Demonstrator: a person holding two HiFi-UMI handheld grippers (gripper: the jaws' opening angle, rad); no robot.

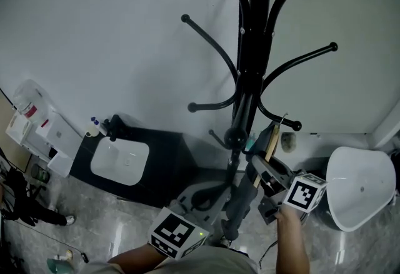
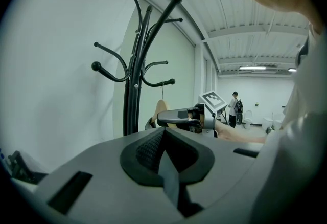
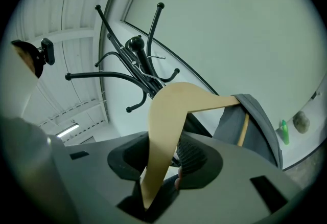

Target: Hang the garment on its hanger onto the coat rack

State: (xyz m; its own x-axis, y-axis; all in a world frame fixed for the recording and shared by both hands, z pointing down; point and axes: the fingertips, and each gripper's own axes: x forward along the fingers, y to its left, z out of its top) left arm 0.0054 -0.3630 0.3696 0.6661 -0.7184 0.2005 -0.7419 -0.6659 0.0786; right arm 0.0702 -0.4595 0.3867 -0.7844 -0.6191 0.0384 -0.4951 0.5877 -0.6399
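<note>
The black coat rack [image 1: 250, 79] stands against the white wall, its curved hooks spread out above my grippers. My right gripper [image 1: 257, 165] is shut on a wooden hanger [image 1: 272, 140], just right of the pole and below a low hook. In the right gripper view the hanger [image 3: 173, 110] runs up out of the jaws, with the grey garment [image 3: 255, 120] draped over its far arm. The left gripper [image 1: 215, 204] is lower, at the rack's foot, beside the hanging grey garment [image 1: 232, 216]. A grey strip of fabric [image 2: 168, 174] sits pinched between its closed jaws.
A white basin on a dark cabinet [image 1: 120, 160] stands left of the rack. A white rounded tub [image 1: 359, 185] is at the right. White boxes [image 1: 37, 129] sit at the far left. A person [image 2: 236, 108] stands far off in the hall.
</note>
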